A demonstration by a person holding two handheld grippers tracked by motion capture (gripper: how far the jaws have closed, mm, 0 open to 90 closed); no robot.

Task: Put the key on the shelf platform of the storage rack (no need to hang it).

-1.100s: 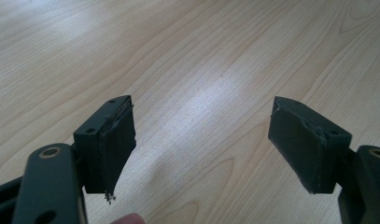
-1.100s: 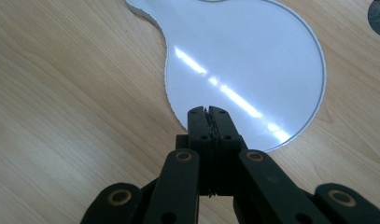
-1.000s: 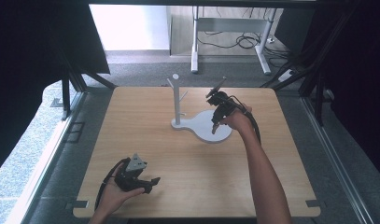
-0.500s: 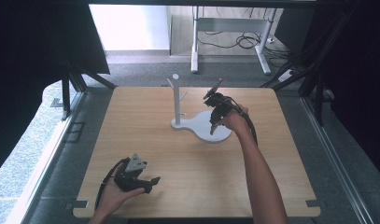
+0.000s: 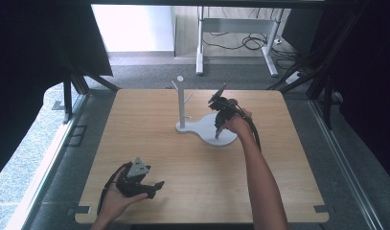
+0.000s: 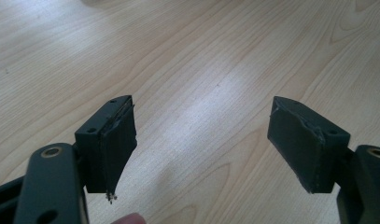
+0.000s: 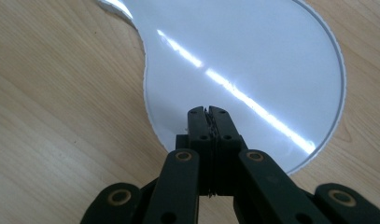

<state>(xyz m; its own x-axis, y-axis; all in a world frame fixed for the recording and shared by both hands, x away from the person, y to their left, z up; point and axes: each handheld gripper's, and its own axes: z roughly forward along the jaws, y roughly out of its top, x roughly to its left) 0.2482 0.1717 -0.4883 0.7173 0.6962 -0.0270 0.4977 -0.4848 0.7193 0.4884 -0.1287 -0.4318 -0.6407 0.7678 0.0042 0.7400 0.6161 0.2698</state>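
Right gripper view looks straight down on the white stand base point(image 7: 253, 70), a flat glossy plate with a rounded lobe that lies flat on the table point(image 7: 52, 93). The right claw point(image 7: 208, 112) hovers over the near edge of that lobe with its jaws pressed together and nothing visible between them; whether the tips touch the plate I cannot tell.

From the high view, the same base point(image 5: 202, 130) sits toward the far middle of the table point(image 5: 149, 143), and a thin white post point(image 5: 181, 103) with short side pegs rises upright from its narrower left end. The pegs look bare. The right claw point(image 5: 217, 132) points down at the wide lobe on the right, well apart from the post, with the person's forearm reaching across from the near edge.

Near the front left of the table, the left claw point(image 5: 154, 185) rests in the person's other hand, well away from the stand. The left gripper view has its jaws spread wide over bare wood, holding nothing.

As a judgement, the work looks to be at or near a pause: nothing is held, nothing hangs on the pegs, and no loose item lies on the table to be placed. What is left, if anything, would be for the right claw to draw clear of the base.
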